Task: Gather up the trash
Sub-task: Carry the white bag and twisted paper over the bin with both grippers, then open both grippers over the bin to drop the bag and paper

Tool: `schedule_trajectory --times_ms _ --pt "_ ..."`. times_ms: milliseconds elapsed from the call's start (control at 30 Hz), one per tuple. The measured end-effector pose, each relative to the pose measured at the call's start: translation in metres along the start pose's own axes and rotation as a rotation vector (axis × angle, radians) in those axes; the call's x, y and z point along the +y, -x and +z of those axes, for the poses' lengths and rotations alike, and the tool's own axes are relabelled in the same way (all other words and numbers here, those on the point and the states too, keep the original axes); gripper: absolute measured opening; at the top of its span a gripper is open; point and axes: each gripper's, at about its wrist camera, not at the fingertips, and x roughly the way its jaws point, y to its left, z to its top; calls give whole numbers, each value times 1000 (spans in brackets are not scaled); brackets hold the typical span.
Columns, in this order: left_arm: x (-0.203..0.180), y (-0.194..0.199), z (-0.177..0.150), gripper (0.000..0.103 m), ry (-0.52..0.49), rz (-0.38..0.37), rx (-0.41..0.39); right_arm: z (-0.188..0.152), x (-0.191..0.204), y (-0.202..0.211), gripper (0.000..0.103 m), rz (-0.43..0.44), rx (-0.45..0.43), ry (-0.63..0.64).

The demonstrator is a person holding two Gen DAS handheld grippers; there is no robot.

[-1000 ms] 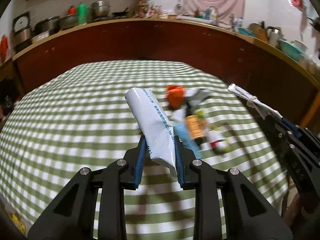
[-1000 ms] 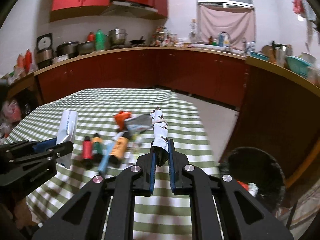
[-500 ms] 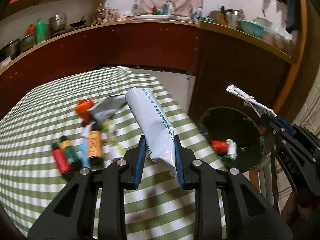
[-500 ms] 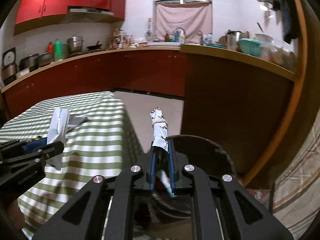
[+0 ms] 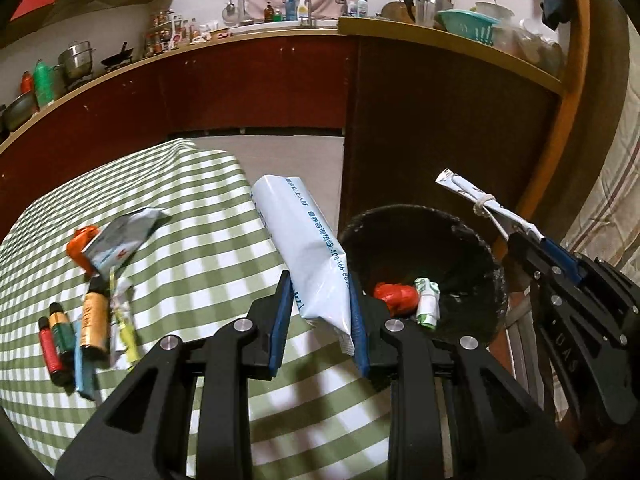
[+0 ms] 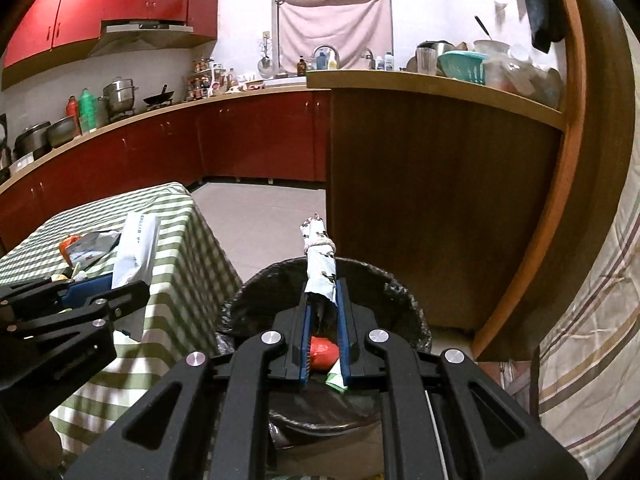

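Both grippers gripped trash: our left gripper (image 5: 320,312) clamped a white pouch (image 5: 308,252), our right gripper (image 6: 323,320) a rolled wrapper (image 6: 320,268) above the bin (image 6: 404,296).

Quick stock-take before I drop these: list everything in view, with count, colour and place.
White packet: 1, white with blue print, in the left gripper.
Rolled paper bundle: 1, white patterned, tied, in the right gripper above the bin.
Trash bin: 1, black liner, on the floor beside the table.
Trash in bin: red wad, white-green wrapper.
Table: 1, green-white check cloth.
Litter pile: several pieces, orange, silver, red, green, brown, blue, on the table's left.
Left gripper: shut.
Right gripper: shut.
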Motion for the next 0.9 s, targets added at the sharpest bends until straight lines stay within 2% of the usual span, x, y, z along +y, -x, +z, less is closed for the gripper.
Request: schedule_trajectory --times_ms 233,767,800,867,900 --pt "-23 -14 6 26 -33 -21 7 -1 -14 -8 12 -10 6 -22" --pt "-51 -49 21 27 -58 -32 42 -6 -32 -33 12 -19 33 -53" --pt "-51 -52 21 28 -60 -37 51 -6 -32 -36 13 -16 42 -54" --pt "-53 -58 22 46 -55 -37 70 -9 -33 -41 24 -11 62 -65" --pt "-51 -59 21 48 -44 -37 73 -10 -35 -44 27 -10 72 -77"
